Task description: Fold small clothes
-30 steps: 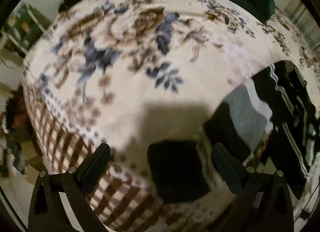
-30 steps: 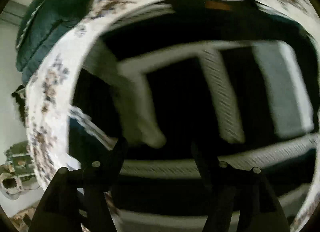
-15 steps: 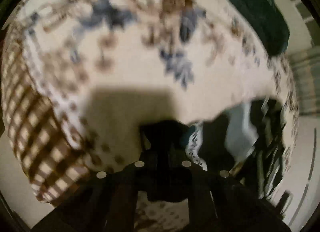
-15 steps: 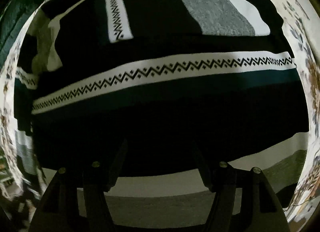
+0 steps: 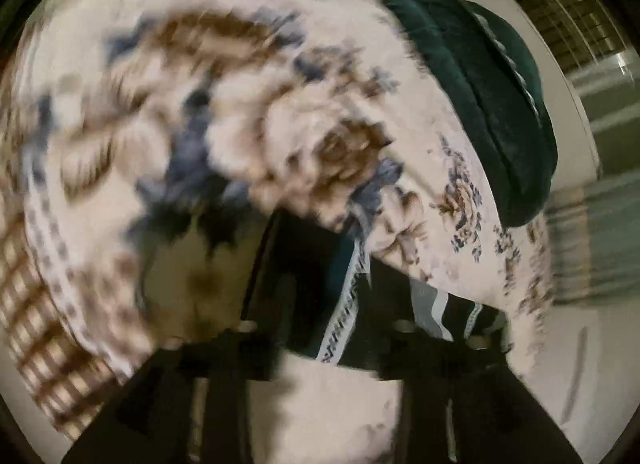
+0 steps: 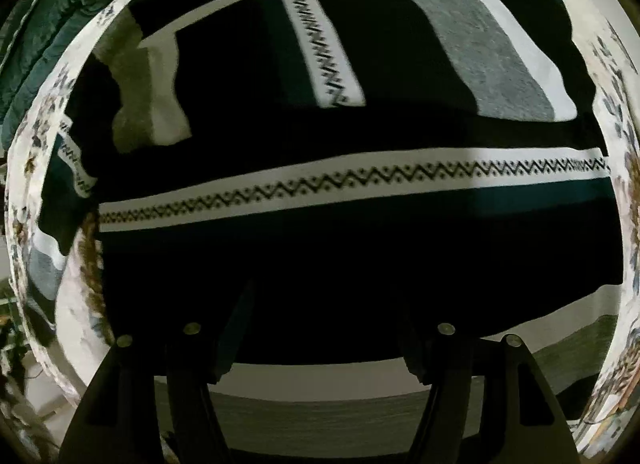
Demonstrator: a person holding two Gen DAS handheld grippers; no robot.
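Observation:
A dark sweater (image 6: 360, 136) with white zigzag bands, grey and teal stripes lies spread on the floral blanket and fills the right wrist view. My right gripper (image 6: 324, 328) hovers over its lower hem, fingers wide apart and empty. In the blurred left wrist view a part of the same sweater (image 5: 344, 304), with a zigzag band, hangs between the fingers of my left gripper (image 5: 324, 344). The blur hides whether the left jaws pinch the cloth.
A cream floral blanket (image 5: 240, 104) with a brown checked border covers the bed. A dark green quilt (image 5: 492, 104) lies folded at the far edge; it also shows in the right wrist view (image 6: 44, 48). A wall and window (image 5: 580, 24) stand beyond.
The left gripper closed from wide open around a dark corner of the sweater and has swung fast, pulling cloth with it. The right gripper moved low over the sweater's hem and stays open.

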